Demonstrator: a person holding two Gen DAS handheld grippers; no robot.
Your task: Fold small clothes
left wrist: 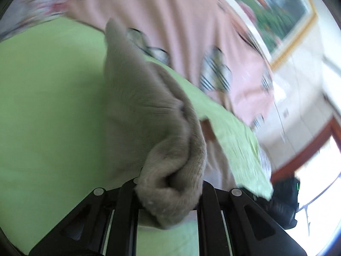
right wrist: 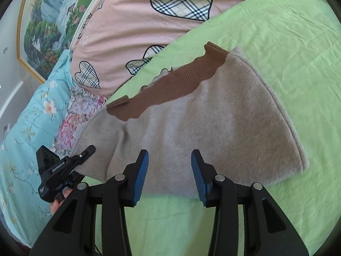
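A small fuzzy grey garment (right wrist: 202, 128) with a brown ribbed band (right wrist: 170, 85) lies on the green sheet (right wrist: 287, 53). My right gripper (right wrist: 169, 170) is open, its blue pads (right wrist: 140, 170) hovering over the garment's near edge. My left gripper (left wrist: 170, 194) is shut on a bunched fold of the grey garment (left wrist: 149, 111) and lifts it off the sheet. The left gripper also shows in the right wrist view (right wrist: 64, 166), at the garment's left edge.
A pink quilt with plaid hearts (right wrist: 138, 32) lies behind the garment. A blue floral quilt (right wrist: 27, 128) is at the left. A framed landscape picture (right wrist: 49, 21) hangs on the wall. The green sheet (left wrist: 42, 106) spreads all around.
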